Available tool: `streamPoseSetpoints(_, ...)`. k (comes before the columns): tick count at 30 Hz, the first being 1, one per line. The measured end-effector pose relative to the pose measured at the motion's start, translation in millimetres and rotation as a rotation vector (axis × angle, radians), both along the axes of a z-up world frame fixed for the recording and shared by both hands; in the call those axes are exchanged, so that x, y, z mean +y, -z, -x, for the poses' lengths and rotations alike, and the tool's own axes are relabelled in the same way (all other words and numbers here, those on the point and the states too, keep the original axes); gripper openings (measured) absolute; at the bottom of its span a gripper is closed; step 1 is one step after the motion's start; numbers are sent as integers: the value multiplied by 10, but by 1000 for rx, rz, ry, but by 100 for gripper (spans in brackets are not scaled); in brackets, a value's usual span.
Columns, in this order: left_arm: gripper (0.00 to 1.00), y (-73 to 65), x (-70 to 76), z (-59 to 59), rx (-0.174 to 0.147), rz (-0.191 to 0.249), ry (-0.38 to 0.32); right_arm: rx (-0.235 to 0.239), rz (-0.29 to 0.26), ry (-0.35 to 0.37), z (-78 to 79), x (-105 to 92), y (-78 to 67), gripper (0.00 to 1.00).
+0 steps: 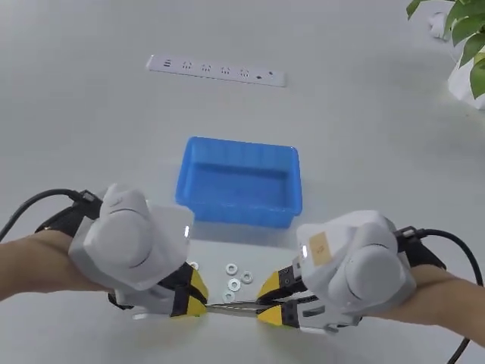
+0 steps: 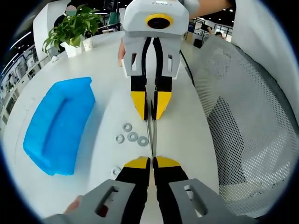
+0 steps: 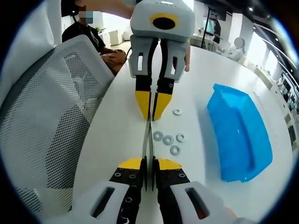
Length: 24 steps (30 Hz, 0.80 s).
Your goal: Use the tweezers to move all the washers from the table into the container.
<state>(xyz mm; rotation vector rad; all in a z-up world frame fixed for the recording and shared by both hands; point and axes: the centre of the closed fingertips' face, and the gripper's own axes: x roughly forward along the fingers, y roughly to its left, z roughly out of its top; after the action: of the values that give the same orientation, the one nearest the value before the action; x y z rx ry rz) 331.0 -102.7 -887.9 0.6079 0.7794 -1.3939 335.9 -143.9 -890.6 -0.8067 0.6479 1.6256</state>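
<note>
A pair of metal tweezers (image 1: 233, 307) lies level between my two grippers, just above the white table. My left gripper (image 1: 195, 296) is shut on one end and my right gripper (image 1: 271, 300) is shut on the other, with their yellow tips facing each other. In the left gripper view my own jaws (image 2: 152, 163) clamp the tweezers (image 2: 152, 135); the right gripper view shows the same hold (image 3: 149, 164). Several washers (image 1: 234, 283) lie loose on the table just beyond the tweezers, and one washer (image 1: 194, 265) sits apart by the left gripper. The blue container (image 1: 239, 182) stands farther back, with nothing visible inside.
A white power strip (image 1: 216, 70) lies at the far side of the table. A potted plant (image 1: 466, 38) stands at the back right corner. A mesh office chair (image 2: 233, 107) is close to the table's near edge.
</note>
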Motion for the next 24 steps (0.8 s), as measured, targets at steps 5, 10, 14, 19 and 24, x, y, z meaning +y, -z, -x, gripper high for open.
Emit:
streamPoseSetpoints(5,6,7,-6,-5,-21,-24,21,-6,3,-7,0,-3,3,10)
streamPoseSetpoints(10,5,12,0,-10,-26,-40,20,-28,9,-16,0,-2,7,8)
streamPoseSetpoints(14,5,-22,4,-13,-31,-47,29,-40,14,-21,7,4,6,8)
streamPoseSetpoints(19,5,-95,30,-16,-42,-55,36,-63,-2,-14,-1,27,-34,8)
streamPoseSetpoints(24,5,-219,30,-5,-62,-39,39,-78,-13,-8,9,34,-62,7)
